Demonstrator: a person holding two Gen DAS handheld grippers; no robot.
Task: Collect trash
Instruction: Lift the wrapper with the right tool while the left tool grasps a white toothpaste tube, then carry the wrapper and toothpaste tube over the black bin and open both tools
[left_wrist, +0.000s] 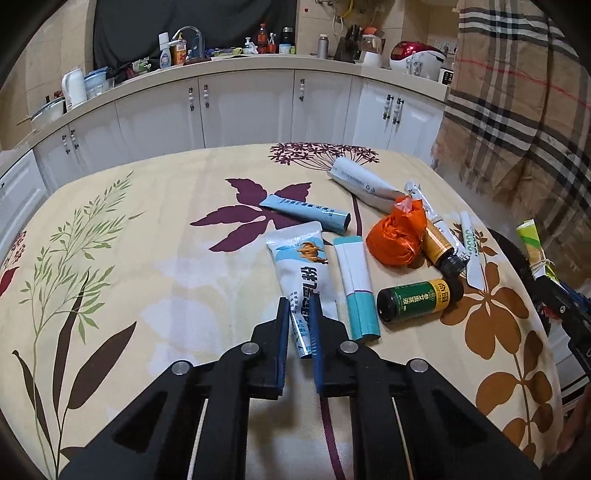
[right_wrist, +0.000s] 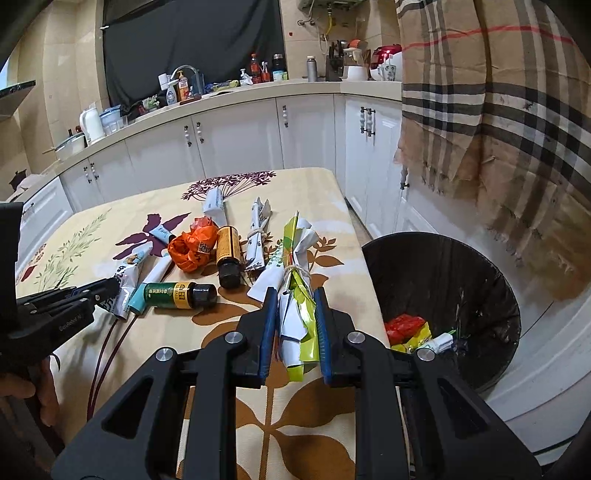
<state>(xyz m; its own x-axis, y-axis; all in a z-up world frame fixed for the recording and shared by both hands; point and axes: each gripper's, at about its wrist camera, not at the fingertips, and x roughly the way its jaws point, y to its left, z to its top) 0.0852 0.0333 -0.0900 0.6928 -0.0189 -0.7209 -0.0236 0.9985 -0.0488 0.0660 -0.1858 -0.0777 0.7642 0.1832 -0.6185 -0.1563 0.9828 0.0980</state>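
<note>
On the floral tablecloth (left_wrist: 166, 229) lies a white sachet (left_wrist: 299, 266) with a camel picture. My left gripper (left_wrist: 298, 306) is shut on its near end; the right wrist view shows that gripper (right_wrist: 107, 288) pinching the sachet (right_wrist: 129, 273) from the left. My right gripper (right_wrist: 295, 314) is shut on a string-tied bundle of white and green paper (right_wrist: 295, 280), held above the table's right edge. Just right of it, below the table, stands a black trash bin (right_wrist: 480, 280) with red and yellow wrappers inside.
Loose on the cloth: a green bottle (left_wrist: 417, 301), a brown bottle (left_wrist: 439, 247), an orange bag (left_wrist: 395, 236), a teal-and-white tube (left_wrist: 356, 284), a blue tube (left_wrist: 306, 212), a white roll (left_wrist: 360, 181) and another tied paper bundle (right_wrist: 258, 236). A plaid cloth (right_wrist: 498, 110) hangs at right. White cabinets stand behind.
</note>
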